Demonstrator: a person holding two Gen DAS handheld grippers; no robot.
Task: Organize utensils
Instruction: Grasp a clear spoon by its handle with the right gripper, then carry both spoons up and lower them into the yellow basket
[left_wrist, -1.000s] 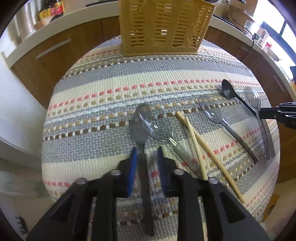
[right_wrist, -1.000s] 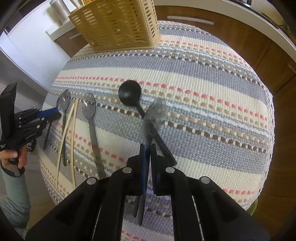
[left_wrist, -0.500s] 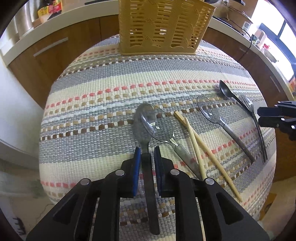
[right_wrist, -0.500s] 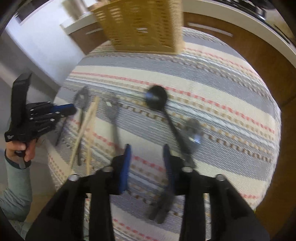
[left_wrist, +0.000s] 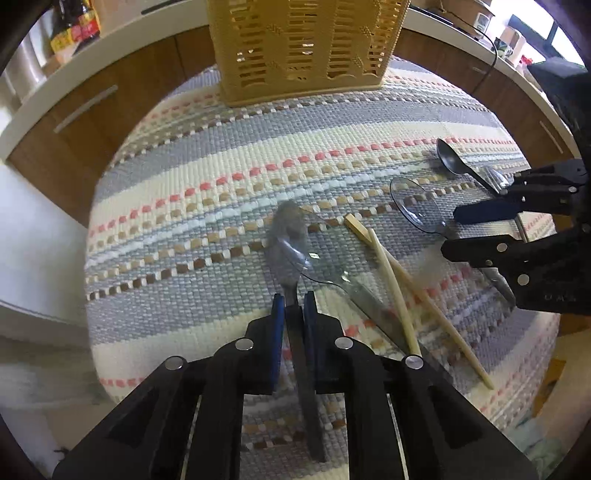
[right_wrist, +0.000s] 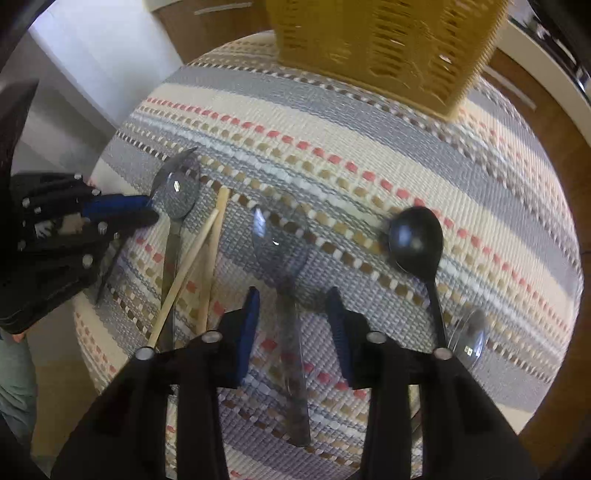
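My left gripper (left_wrist: 294, 304) is shut on the dark handle of a smoky grey spoon (left_wrist: 286, 236), whose bowl overlaps a clear spoon (left_wrist: 325, 269) on the striped mat. My right gripper (right_wrist: 293, 306) is open, its fingers either side of a clear grey spoon (right_wrist: 280, 240) lying on the mat. A pair of wooden chopsticks (right_wrist: 207, 254) lies left of it and a black spoon (right_wrist: 417, 240) right of it. Another clear spoon (right_wrist: 467, 343) lies by the black spoon's handle. The yellow slotted utensil basket (left_wrist: 306, 48) stands at the far edge, also in the right wrist view (right_wrist: 391, 48).
The striped woven mat (left_wrist: 207, 166) covers the table. Wooden cabinets and a white counter (left_wrist: 92, 48) with bottles run behind. The left gripper shows at the left of the right wrist view (right_wrist: 122, 214); the right gripper shows at the right of the left wrist view (left_wrist: 491, 229).
My left gripper has closed on the grey spoon's handle. My right gripper has let go of its spoon, opened, and moved left over the clear grey spoon.
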